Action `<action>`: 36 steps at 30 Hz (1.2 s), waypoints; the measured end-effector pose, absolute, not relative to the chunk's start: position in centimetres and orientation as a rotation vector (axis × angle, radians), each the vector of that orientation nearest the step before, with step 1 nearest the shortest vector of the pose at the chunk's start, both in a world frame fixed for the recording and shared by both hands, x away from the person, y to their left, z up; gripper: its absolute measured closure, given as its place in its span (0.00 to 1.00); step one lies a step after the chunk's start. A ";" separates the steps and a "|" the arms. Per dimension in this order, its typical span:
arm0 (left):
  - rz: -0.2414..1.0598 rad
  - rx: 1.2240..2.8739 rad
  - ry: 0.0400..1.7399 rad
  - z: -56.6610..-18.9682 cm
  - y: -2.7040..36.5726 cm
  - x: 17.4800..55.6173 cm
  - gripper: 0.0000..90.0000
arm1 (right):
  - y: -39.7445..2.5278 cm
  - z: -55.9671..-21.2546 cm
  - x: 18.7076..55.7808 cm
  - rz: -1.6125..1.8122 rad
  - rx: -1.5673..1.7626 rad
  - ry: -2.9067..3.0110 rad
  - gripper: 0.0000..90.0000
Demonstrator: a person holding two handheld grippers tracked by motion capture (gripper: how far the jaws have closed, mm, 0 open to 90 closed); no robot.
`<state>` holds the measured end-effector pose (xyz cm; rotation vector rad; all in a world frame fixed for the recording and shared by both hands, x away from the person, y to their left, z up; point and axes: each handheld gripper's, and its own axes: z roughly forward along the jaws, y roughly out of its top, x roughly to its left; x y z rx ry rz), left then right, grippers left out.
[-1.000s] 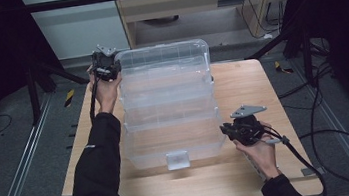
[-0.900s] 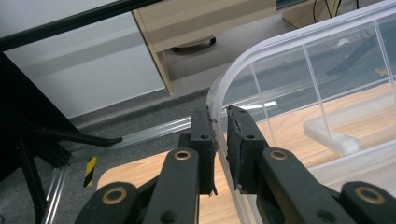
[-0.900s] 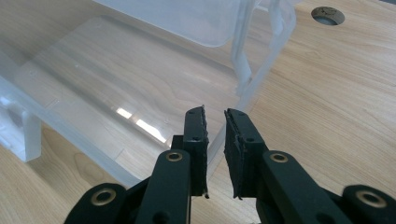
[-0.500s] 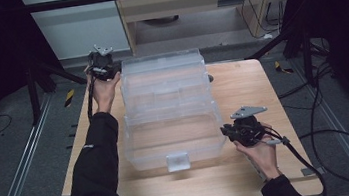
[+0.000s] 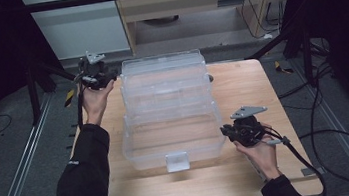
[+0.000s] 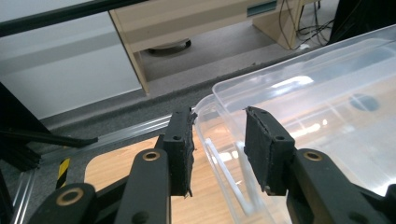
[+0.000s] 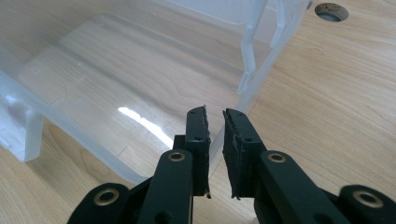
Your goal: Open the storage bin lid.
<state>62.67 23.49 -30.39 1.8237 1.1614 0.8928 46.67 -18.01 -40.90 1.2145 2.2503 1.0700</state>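
we have the clear plastic box [image 5: 171, 128] at the middle of the bench [image 5: 241, 80], its lid [image 5: 164, 76] swung back. the right gripper [image 7: 215, 116] pinches the box's right wall with jaws nearly closed; the left gripper [image 6: 217, 140] straddles the lid's far corner, jaws apart, seemingly not yet clamped. we should close the left squarely on the rim and steady the base while the lid pivots

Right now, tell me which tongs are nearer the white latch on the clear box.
Right. The right tongs grip the box's near corner beside the latch; the left tongs are at the far corner.
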 end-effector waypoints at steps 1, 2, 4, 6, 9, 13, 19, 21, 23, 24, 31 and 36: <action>0.893 1.824 1.161 -30.4 23.5 62.7 0.68 | -18.0 -40.9 46.7 1.070 1.215 2.250 0.89; 0.891 1.832 1.153 -30.2 23.6 62.1 0.67 | -18.0 -40.9 46.7 1.072 1.221 2.251 0.89; 0.885 1.826 1.149 -29.9 23.7 61.1 0.67 | -18.0 -40.9 46.7 1.072 1.225 2.252 0.89; 0.866 1.821 1.141 -29.9 24.1 59.6 0.67 | -18.0 -40.9 46.7 1.073 1.226 2.253 0.89; 0.865 1.830 1.119 -30.0 24.7 57.8 0.68 | -18.0 -40.9 46.7 1.072 1.225 2.255 0.89; 0.873 1.829 1.109 -30.1 25.4 55.8 0.68 | -18.0 -40.9 46.7 1.075 1.222 2.255 0.89; 0.868 1.843 1.093 -30.4 26.4 52.9 0.67 | -18.0 -40.8 46.8 1.071 1.220 2.258 0.89; 0.855 1.835 1.084 -30.6 26.6 51.7 0.67 | -18.0 -40.8 46.8 1.069 1.224 2.259 0.89; 0.852 1.834 1.081 -30.6 26.6 51.3 0.67 | -18.0 -40.8 46.8 1.068 1.223 2.260 0.89; 0.846 1.829 1.078 -30.8 26.7 50.7 0.67 | -18.0 -40.8 46.8 1.068 1.223 2.260 0.89; 0.835 1.854 1.080 -32.8 27.0 48.3 0.65 | -17.8 -40.7 46.8 1.046 1.224 2.261 0.89; 0.814 1.858 1.107 -34.2 27.6 47.1 0.63 | -17.8 -40.6 46.8 1.040 1.223 2.268 0.89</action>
